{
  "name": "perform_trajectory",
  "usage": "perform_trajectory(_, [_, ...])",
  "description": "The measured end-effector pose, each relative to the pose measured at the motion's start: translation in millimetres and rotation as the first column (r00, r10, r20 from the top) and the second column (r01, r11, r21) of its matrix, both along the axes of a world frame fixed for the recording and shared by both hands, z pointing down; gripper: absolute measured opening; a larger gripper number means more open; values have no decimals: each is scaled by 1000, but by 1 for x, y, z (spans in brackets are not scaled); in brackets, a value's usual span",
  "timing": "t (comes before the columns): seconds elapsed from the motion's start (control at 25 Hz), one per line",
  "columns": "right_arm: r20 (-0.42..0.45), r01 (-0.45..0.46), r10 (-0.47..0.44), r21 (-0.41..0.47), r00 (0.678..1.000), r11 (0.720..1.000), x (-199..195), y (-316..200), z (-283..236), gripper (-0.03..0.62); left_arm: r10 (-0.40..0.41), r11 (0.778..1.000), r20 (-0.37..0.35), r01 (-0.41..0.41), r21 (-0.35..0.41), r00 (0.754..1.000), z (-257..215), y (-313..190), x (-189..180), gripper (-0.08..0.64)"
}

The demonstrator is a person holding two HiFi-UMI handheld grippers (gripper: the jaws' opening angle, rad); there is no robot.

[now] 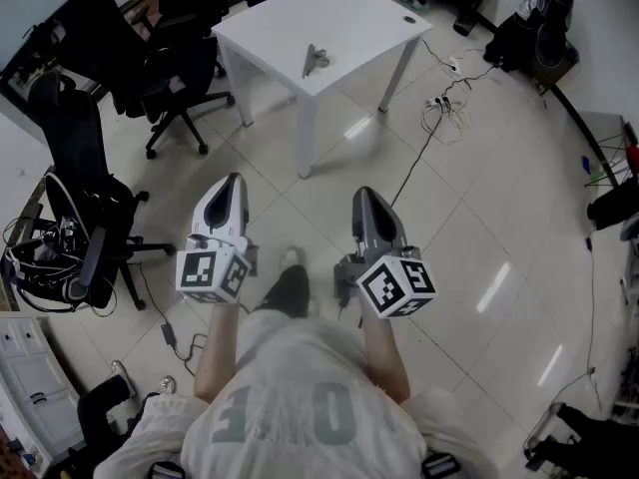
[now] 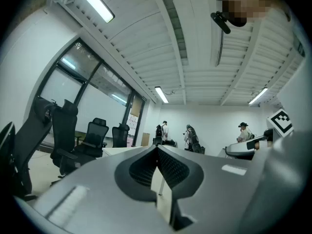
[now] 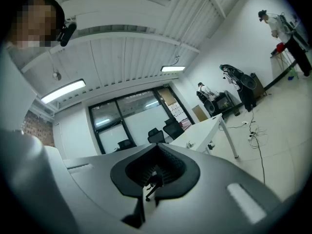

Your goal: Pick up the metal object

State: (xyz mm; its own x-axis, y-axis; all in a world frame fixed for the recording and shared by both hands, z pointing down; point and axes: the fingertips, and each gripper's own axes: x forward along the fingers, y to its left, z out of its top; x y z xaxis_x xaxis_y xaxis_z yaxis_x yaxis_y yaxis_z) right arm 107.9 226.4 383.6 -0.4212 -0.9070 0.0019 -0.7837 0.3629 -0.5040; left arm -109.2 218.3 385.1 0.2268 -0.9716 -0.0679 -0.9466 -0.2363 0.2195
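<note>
Entry, metal object (image 1: 316, 60): lying on top of white table (image 1: 349, 13), close to the table's near edge, well apart from both tools, with bare floor (image 1: 469, 218) in between. Bearing, by the head view: sitting at about 1 o'clock from left gripper (image 1: 235, 181) and about 11 o'clock from right gripper (image 1: 361, 195); falling between the two, perhaps a shade toward the right one's side, not clearly nearer to either. Long axis: running roughly from 1 o'clock to 7 o'clock, so nearly in line with a straight approach. Tools: both hovering over the floor, noses pointing toward 12 o'clock; jaws of each pressing together, gripping nothing, showing only the far room past the tips. Judgement: reaching not yet possible from here; needing a walk toward 12 o'clock first, then a parting of one pair of jaws and a closing across the object's short side, probably pinching from about 4 and 10 o'clock.
</note>
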Motion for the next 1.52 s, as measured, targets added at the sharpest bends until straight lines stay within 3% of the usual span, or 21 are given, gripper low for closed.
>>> perform_trajectory(0.24, [15, 13, -13, -1, 1000, 1000, -14, -58, 5, 11, 14, 1000, -12, -14, -2, 1000, 11, -67, -6, 2])
perform_trajectory(0.48, [-54, 12, -12, -2, 998, 1000, -18, -143, 11, 11, 45, 999, -126, -44, 10, 991, 19, -155, 4, 2])
perform_trajectory(0.6, [-57, 13, -13, 4, 998, 1000, -29, -201, 4, 11, 73, 997, -108, -71, 26, 991, 13, -210, 3, 2])
perform_trajectory(0.8, [-122, 32, -28, 30, 992, 999, -62, -294, -10, 11, 51, 996, -119, -42, 76, 992, -9, -310, -25, 2])
perform_trajectory(1.0, [-117, 31, -29, 18, 993, 999, -69, -362, -7, 11, 87, 995, -127, -81, 50, 988, -3, -392, -22, 2])
perform_trajectory(1.16, [-92, 24, -27, -34, 995, 999, -62, -393, 5, 11, 113, 993, -99, -111, 25, 989, -4, -424, -9, 2])
perform_trajectory(1.52, [-12, 23, -25, -141, 1000, 990, -32, -437, 34, 11, 85, 995, -71, -88, -40, 994, 9, -449, 11, 2])
